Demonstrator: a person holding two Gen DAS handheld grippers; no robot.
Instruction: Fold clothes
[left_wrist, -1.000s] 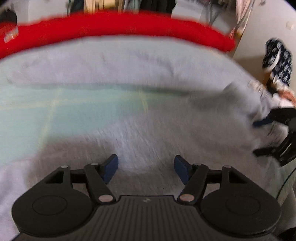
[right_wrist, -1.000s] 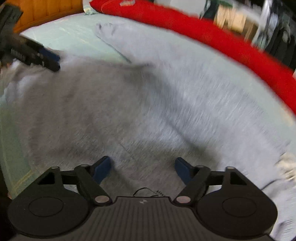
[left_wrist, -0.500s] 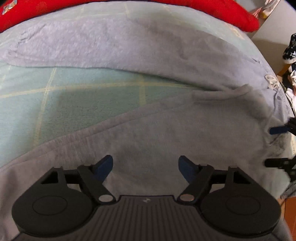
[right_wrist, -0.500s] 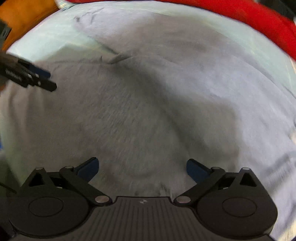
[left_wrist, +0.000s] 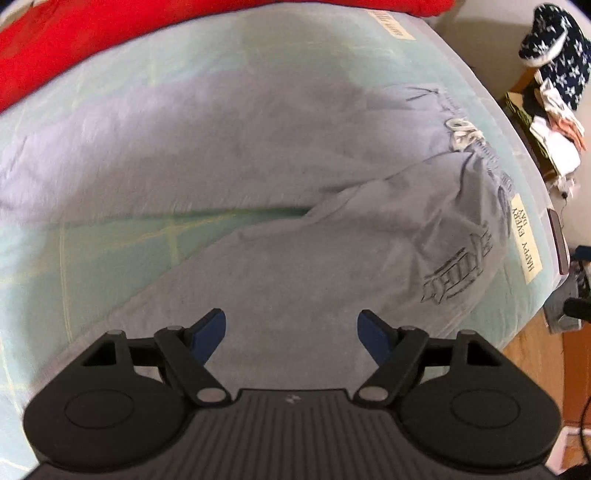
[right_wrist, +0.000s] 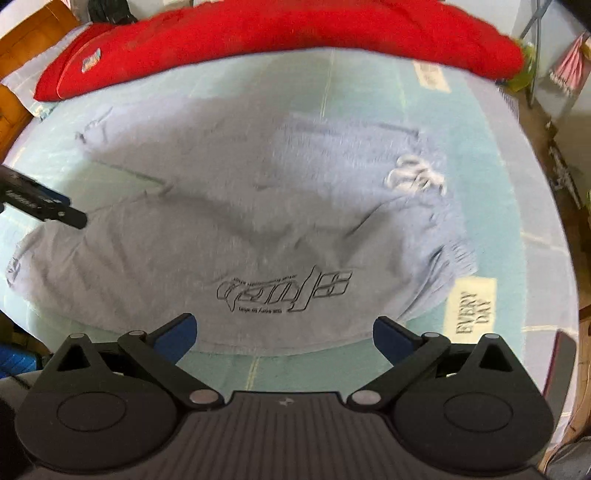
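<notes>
A light grey pair of sweatpants (left_wrist: 295, 258) lies spread on a pale green bed sheet (left_wrist: 110, 251), one leg doubled over the other. It has a white drawstring (left_wrist: 461, 133) and a dark printed logo (right_wrist: 284, 288). My left gripper (left_wrist: 291, 325) hangs open above the near leg with nothing between its blue pads. My right gripper (right_wrist: 284, 326) stands wide open over the sweatpants' (right_wrist: 221, 221) near edge, also holding nothing. The left gripper's fingers (right_wrist: 55, 212) show at the left edge of the right wrist view, above the cloth.
A red blanket (right_wrist: 258, 33) runs along the far side of the bed. A wooden headboard (right_wrist: 22, 29) is at far left. Past the bed's right edge are wooden floor (left_wrist: 535, 354) and a pile of clothes (left_wrist: 554, 74).
Both grippers have risen away from the sweatpants, so much more of the bed shows. Their jaws stand a little wider than before. The right wrist view has rolled.
</notes>
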